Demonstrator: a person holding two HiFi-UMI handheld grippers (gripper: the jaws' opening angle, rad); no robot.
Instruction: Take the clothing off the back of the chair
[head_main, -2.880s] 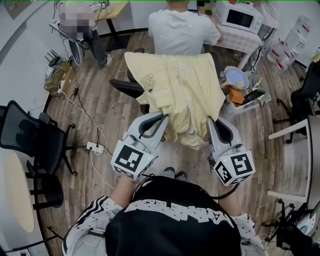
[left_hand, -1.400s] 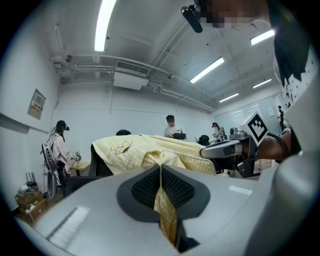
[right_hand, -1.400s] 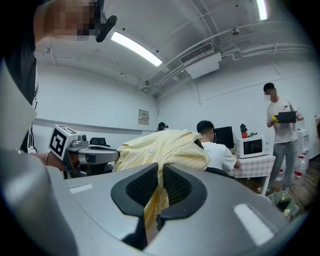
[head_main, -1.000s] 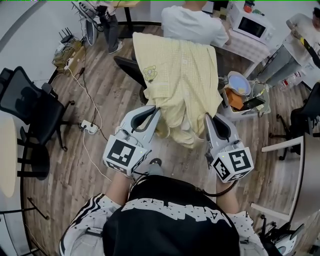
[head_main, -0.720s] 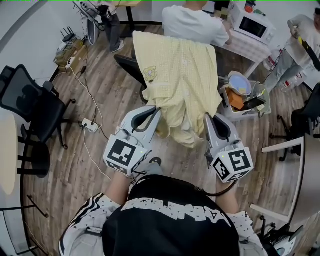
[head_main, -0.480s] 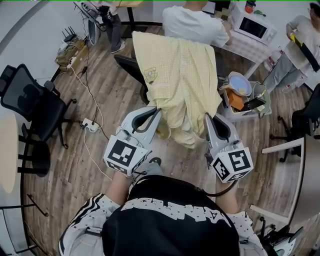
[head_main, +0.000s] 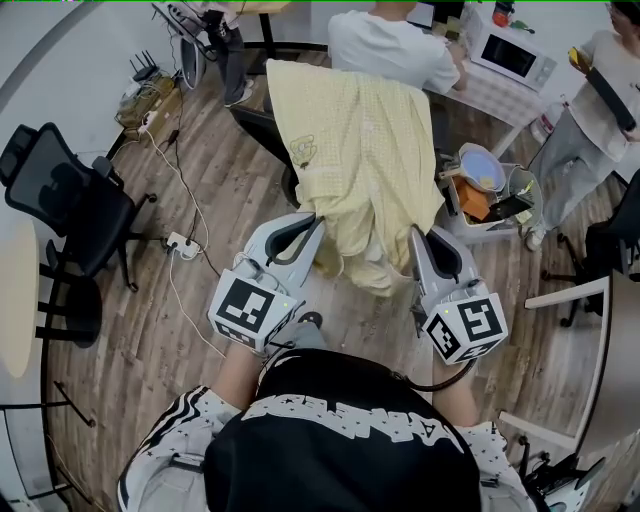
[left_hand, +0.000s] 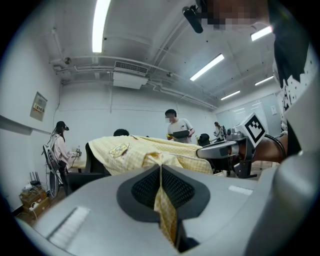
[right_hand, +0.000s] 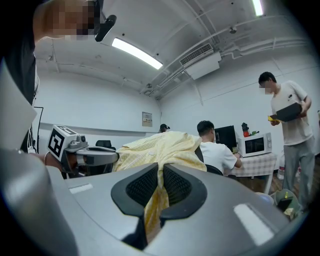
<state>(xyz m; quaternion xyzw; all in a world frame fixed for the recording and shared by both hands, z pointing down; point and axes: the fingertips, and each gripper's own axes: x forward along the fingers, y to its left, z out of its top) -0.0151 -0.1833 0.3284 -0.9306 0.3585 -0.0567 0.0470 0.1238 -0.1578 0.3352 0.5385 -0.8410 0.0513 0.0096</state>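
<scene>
head view: found the yellow shirt (head_main: 360, 140) draped over the back of the chair (head_main: 262, 135) at 12 o'clock, with its lower edge drawn toward 6 o'clock. caught the left gripper (head_main: 312, 222) on the hem at the shirt's 7 o'clock and the right gripper (head_main: 420, 240) at its 5 o'clock. noted a seated person (head_main: 385, 50) beyond the chair at 12 and a black office chair (head_main: 70, 200) at 9.

left gripper view: saw the jaws pressed together, pinching a fold of yellow cloth that hung down between them. placed the shirt over the chair just past the jaws at 12 and the right gripper at 3.

right gripper view: saw the jaws likewise clamped on a fold of the shirt. placed the left gripper at 9, and the seated person and a microwave (right_hand: 255, 145) toward 3.
</scene>
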